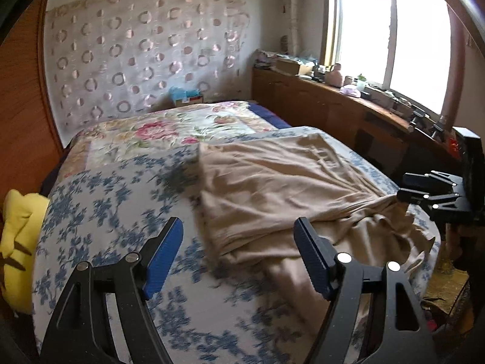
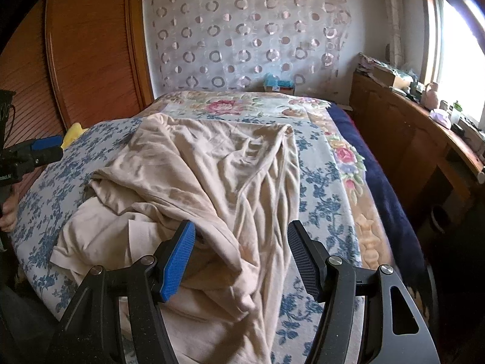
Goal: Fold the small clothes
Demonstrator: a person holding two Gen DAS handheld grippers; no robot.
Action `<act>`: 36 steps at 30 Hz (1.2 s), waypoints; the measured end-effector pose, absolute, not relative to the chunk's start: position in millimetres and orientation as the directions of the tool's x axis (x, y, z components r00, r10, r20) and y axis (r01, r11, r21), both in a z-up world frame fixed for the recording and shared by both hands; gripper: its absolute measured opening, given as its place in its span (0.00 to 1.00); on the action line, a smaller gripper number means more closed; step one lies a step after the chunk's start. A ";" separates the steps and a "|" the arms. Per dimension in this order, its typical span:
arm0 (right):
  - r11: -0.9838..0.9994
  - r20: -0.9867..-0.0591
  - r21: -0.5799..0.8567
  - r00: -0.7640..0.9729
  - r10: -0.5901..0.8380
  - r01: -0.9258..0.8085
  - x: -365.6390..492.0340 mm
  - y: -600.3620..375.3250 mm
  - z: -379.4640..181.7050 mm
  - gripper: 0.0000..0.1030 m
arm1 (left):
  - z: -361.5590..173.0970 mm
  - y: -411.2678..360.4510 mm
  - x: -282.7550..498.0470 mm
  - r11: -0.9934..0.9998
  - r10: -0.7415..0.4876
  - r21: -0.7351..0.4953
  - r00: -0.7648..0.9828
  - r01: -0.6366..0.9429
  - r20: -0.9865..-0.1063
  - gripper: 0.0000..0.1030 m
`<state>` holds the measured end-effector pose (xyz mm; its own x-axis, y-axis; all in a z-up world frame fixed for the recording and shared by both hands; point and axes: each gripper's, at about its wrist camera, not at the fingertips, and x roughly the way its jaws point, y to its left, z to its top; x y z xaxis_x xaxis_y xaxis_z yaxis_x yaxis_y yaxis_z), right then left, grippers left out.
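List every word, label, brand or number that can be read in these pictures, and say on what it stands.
No text can be read with confidence.
Box at the head of the bed: a red and white label, too small to read.
Left hand-held gripper body, at the frame edge: faint white print, too blurred to read.
Beige garment: no print visible.

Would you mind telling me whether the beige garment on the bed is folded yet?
Not neatly: the beige garment lies rumpled on the bed, one part doubled over.
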<state>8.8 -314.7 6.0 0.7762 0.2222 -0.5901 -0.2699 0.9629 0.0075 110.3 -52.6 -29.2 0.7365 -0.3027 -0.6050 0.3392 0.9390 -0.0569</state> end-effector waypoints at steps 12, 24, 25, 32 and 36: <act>0.939 -0.592 -0.028 0.763 0.260 -0.343 25.3 -278.8 13.0 0.64 | -45.9 -18.4 107.4 0.959 -0.256 -0.069 0.738 0.274 -0.625 0.74; 0.863 -0.624 -0.078 0.700 0.348 -0.498 60.7 -203.1 17.9 0.64 | -45.6 11.6 102.9 0.972 -0.225 -0.089 0.757 0.218 -0.614 0.74; 0.855 -0.630 -0.081 0.691 0.355 -0.513 64.4 -195.4 17.1 0.63 | -45.5 14.4 102.3 0.973 -0.222 -0.089 0.758 0.212 -0.613 0.74; 0.782 -0.678 -0.059 0.600 0.425 -0.620 88.0 -149.5 4.2 0.64 | -43.7 28.7 99.0 0.980 -0.197 -0.087 0.770 0.182 -0.608 0.74; 0.745 -0.709 -0.033 0.541 0.453 -0.666 98.5 -129.7 -6.1 0.64 | -42.2 34.0 97.5 0.981 -0.192 -0.086 0.775 0.176 -0.602 0.74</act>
<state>98.5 -129.7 -6.1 0.5410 0.4525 -0.7089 -0.6665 0.7448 -0.0332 97.5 34.0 -42.2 0.7752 -0.1920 -0.6018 0.1763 0.9806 -0.0857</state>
